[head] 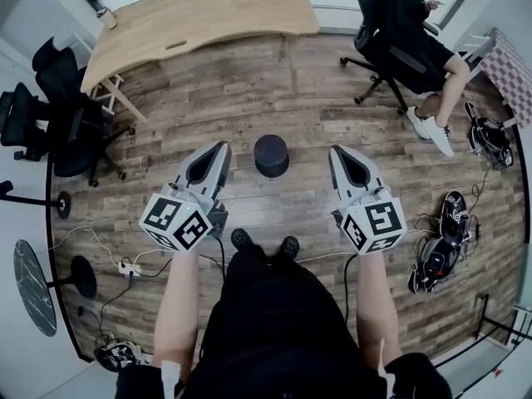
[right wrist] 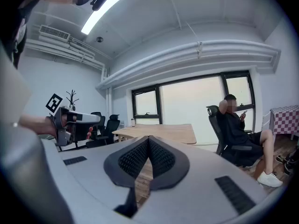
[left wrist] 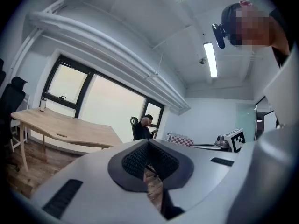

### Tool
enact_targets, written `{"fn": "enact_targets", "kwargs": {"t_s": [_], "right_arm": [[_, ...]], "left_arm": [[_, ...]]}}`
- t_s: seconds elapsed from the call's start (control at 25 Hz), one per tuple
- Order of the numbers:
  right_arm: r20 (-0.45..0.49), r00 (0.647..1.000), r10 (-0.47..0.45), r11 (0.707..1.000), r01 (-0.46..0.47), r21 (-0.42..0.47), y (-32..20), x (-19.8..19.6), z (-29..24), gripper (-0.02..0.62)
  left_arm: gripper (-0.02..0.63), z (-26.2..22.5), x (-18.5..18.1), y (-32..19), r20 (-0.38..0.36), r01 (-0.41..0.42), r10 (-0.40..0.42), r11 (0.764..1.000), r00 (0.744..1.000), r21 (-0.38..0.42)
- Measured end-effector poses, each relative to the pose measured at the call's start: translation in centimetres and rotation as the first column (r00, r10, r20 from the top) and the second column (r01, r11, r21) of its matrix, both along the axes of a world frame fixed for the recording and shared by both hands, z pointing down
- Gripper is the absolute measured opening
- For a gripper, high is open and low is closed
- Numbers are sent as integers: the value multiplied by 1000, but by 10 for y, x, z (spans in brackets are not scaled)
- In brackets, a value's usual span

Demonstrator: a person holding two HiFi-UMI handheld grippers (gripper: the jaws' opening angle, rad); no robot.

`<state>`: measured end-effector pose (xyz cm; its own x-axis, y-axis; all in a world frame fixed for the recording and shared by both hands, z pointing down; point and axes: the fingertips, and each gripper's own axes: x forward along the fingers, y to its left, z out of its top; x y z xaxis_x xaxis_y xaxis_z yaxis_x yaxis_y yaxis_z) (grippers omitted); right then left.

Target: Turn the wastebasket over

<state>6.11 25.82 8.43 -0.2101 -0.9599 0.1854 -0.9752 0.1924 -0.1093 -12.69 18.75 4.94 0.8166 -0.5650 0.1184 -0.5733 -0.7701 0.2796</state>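
Wood floor (head: 249,98), curved desk (head: 208,11)

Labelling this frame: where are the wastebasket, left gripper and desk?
wastebasket (head: 271,155), head view, dark top face.
left gripper (head: 223,147), head view, between shut fingertips.
desk (head: 208,11), head view, bare tabletop.

We counted one dark cylindrical wastebasket (head: 271,155). We recorded two grey hand-held grippers: one left gripper (head: 221,148) and one right gripper (head: 336,151). We noted one pale wooden desk with a curved edge (head: 208,11) and one small cup (head: 106,17) on it. Black wheeled office chairs numbered three: the nearer left chair (head: 73,110), the outer left chair (head: 18,119) and the top-right chair (head: 364,32). We counted one seated person (head: 420,32), one table under a checked cloth (head: 507,65) and one white power strip (head: 127,267).
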Motion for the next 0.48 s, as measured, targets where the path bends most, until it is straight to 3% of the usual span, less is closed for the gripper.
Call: {"fn": "enact_targets", "kwargs": {"t_s": [0.48], "right_arm": [[17,1000,9,1000,-9,-26,0,12,13,31]], "left_arm": [[15,12,0,1,16,33,-33,999,999,-17]]}}
